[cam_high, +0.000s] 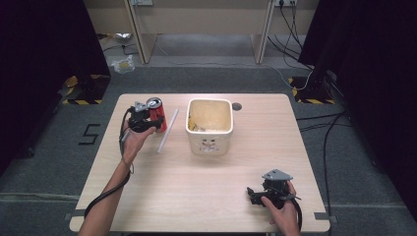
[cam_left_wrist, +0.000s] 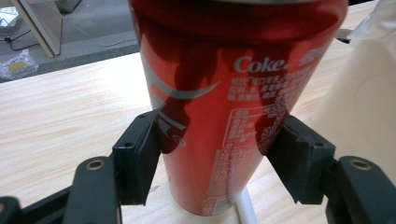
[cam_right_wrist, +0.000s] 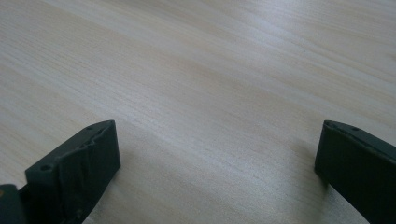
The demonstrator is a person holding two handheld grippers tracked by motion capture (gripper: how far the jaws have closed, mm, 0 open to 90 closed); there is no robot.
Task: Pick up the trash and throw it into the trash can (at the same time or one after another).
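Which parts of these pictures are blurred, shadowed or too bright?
Left gripper view: dark shadows cross the red Coke can, and the pale container at the right is overexposed. Right gripper view: the far wooden table looks soft. High view: both sides are nearly black.

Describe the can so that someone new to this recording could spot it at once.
On the wooden table, look left of the cream bin. The can stands upright between the left gripper's jaws, beside a white tube. It is the one red thing there, marked Coke.
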